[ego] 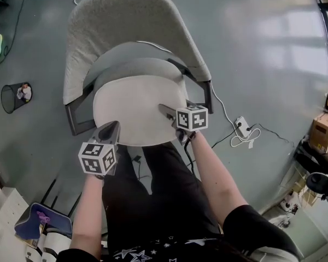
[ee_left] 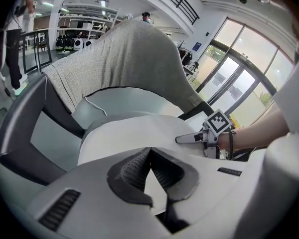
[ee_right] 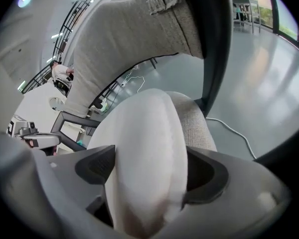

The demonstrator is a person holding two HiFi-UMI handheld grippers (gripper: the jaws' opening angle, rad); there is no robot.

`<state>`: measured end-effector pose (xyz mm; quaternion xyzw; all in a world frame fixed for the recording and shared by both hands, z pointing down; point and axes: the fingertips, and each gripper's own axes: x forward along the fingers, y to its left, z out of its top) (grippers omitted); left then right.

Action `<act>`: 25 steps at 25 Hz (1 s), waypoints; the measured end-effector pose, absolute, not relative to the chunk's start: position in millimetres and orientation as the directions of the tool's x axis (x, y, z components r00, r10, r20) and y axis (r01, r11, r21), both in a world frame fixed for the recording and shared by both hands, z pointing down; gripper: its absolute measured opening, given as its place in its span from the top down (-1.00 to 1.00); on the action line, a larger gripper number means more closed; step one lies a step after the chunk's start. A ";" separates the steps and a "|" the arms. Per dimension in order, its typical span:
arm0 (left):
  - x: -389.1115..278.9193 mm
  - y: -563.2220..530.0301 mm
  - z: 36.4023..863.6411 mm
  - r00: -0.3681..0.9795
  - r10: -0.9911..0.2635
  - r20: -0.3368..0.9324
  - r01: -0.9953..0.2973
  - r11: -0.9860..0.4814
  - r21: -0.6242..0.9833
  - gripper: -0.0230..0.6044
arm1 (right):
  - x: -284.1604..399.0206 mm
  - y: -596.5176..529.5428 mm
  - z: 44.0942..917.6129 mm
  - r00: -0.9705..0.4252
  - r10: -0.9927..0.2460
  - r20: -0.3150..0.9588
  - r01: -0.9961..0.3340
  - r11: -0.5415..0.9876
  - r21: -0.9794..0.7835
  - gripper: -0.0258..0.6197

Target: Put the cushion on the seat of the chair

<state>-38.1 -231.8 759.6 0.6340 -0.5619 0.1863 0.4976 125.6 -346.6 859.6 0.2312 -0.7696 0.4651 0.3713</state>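
The round white cushion (ego: 134,105) lies flat on the seat (ego: 142,65) of the grey fabric chair (ego: 126,15), covering most of it. At the seat's near left edge, the left gripper (ee_left: 149,151) has its jaws pressed together on the cushion's thin rim. At the near right edge, the right gripper (ee_right: 149,169) has its jaws spread wide, with the cushion's plump edge bulging between them.

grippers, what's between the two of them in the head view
The front of the cushion lies between the left gripper and the right gripper; the head view shows it.
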 end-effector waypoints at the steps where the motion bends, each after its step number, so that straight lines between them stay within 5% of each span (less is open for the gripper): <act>1: -38.7 -232.9 759.0 0.302 -0.528 0.793 -0.897 0.122 0.424 0.90 | 128.5 -347.8 857.9 -0.610 -0.033 0.792 -0.711 0.463 -0.529 -0.32; 12: -44.7 -231.4 749.2 0.382 -0.516 0.767 -0.889 0.024 0.458 0.90 | 145.4 -350.5 818.5 -0.491 -0.218 0.843 -0.775 0.553 -0.308 -0.40; 25: -67.6 -248.8 684.4 0.507 -0.564 0.652 -0.843 -0.169 0.510 0.90 | 117.1 -317.4 752.3 -0.494 -0.379 0.782 -0.854 0.380 -0.355 -0.39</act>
